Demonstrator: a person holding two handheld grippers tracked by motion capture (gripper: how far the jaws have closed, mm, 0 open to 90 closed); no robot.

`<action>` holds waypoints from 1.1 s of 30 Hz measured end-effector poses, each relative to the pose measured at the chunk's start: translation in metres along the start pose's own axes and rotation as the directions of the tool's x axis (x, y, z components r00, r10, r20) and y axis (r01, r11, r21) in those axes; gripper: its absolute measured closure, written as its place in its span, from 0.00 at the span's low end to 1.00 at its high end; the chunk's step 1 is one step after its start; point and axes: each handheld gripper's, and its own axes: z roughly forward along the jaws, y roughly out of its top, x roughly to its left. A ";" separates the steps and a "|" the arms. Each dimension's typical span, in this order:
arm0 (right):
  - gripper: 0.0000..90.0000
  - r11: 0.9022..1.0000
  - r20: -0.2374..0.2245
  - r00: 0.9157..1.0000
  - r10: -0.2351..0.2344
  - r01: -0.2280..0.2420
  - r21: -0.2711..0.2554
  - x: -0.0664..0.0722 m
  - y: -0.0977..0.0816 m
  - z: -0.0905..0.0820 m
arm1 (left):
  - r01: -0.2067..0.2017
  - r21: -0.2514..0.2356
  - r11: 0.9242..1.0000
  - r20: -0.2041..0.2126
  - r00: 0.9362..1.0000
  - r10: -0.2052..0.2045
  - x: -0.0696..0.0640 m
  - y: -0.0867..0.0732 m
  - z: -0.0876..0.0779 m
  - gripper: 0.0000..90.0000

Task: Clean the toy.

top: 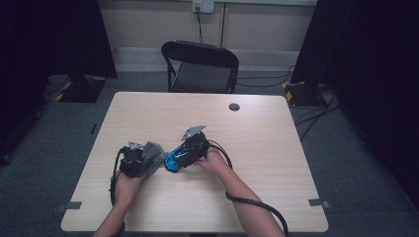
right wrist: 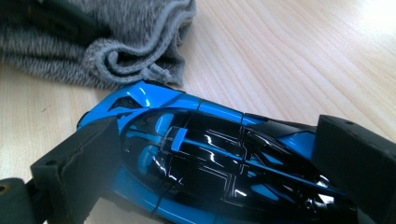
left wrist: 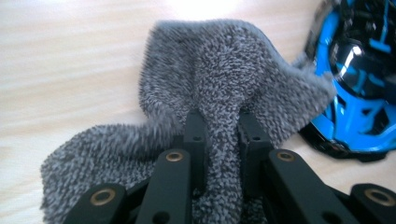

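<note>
A pale wooden table point(top: 207, 118) is standing on grey carpet, with a black folding chair point(top: 201, 66) behind it. In the high view, the left gripper point(top: 148, 159) is pinching a grey cloth point(top: 154, 152) just beside the right gripper point(top: 174, 162), which is holding a blue toy car point(top: 173, 161).

In the left gripper view, the jaws are pressing a fold of the cloth point(left wrist: 224, 84), the car point(left wrist: 359, 79) touching its edge.

In the right gripper view, the jaws are clamping the car point(right wrist: 205, 154) by its sides, its nose touching the cloth point(right wrist: 102, 37); no writing is showing
</note>
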 end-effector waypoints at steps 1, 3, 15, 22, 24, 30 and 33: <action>0.01 1.000 0.001 1.000 0.001 -0.001 0.000 0.000 0.000 0.000 | 0.008 0.004 1.000 0.014 1.000 -0.008 0.000 0.000 -0.001 0.86; 0.01 1.000 0.001 1.000 0.001 -0.001 0.004 0.000 0.000 0.000 | 0.005 0.019 1.000 0.033 0.999 -0.005 -0.001 0.000 -0.003 0.87; 0.01 1.000 0.002 1.000 0.001 -0.001 0.008 0.001 0.001 0.000 | 0.017 0.057 0.998 0.144 0.989 -0.025 -0.009 -0.007 -0.010 0.87; 0.01 1.000 0.005 1.000 0.004 -0.004 0.009 0.002 0.002 0.001 | 0.007 0.051 0.999 0.153 0.988 -0.015 -0.017 -0.012 -0.014 0.87; 0.01 1.000 0.005 1.000 0.006 -0.006 0.008 0.002 0.001 0.001 | 0.000 0.047 0.999 0.162 0.987 -0.007 -0.020 -0.014 -0.016 0.87; 0.01 1.000 0.006 1.000 0.004 -0.004 0.007 0.002 0.001 0.001 | -0.035 0.040 0.999 0.174 0.984 0.027 -0.032 -0.017 -0.018 0.87; 0.01 1.000 0.007 1.000 0.004 -0.004 0.006 0.002 0.001 0.001 | -0.036 0.043 0.998 0.184 0.982 0.027 -0.035 -0.019 -0.019 0.87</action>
